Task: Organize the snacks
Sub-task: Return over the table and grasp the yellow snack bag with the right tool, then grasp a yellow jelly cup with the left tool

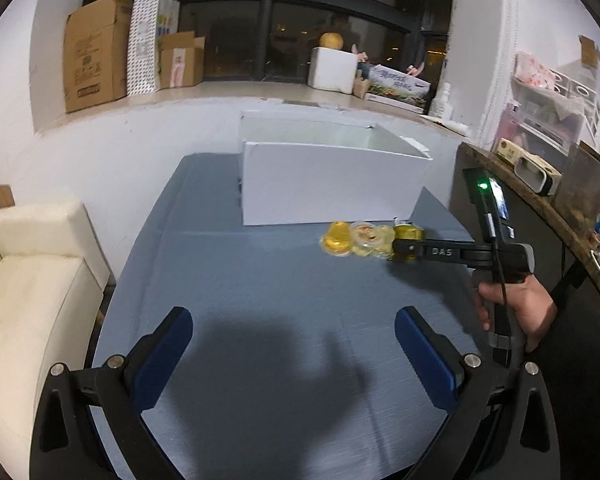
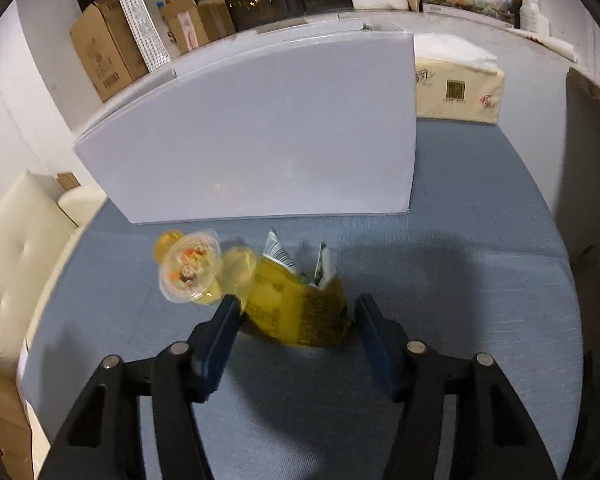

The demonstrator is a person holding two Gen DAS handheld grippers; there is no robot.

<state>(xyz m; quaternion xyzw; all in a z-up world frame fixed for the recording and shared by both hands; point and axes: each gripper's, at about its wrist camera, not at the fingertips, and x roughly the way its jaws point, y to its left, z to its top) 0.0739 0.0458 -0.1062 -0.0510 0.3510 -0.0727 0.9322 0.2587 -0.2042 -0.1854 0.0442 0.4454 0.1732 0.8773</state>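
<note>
I am reaching my right gripper (image 2: 296,316) — fingers wide — around the crinkly yellow snack bag (image 2: 296,308); next squeeze, then lift into the big white box (image 2: 260,128).

My left gripper (image 1: 294,344) is hanging wide, holding nothing.

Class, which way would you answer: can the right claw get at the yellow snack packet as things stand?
Probably yes. The right claw is open and its fingers already sit either side of the yellow packet on the blue table. Nothing lies between them, though the jelly cups crowd the left finger.

Ahead of the tongs: cardboard boxes (image 1: 96,54) on the window ledge. Left: cream sofa (image 1: 28,280). Far right: tissue pack (image 2: 458,88).
</note>
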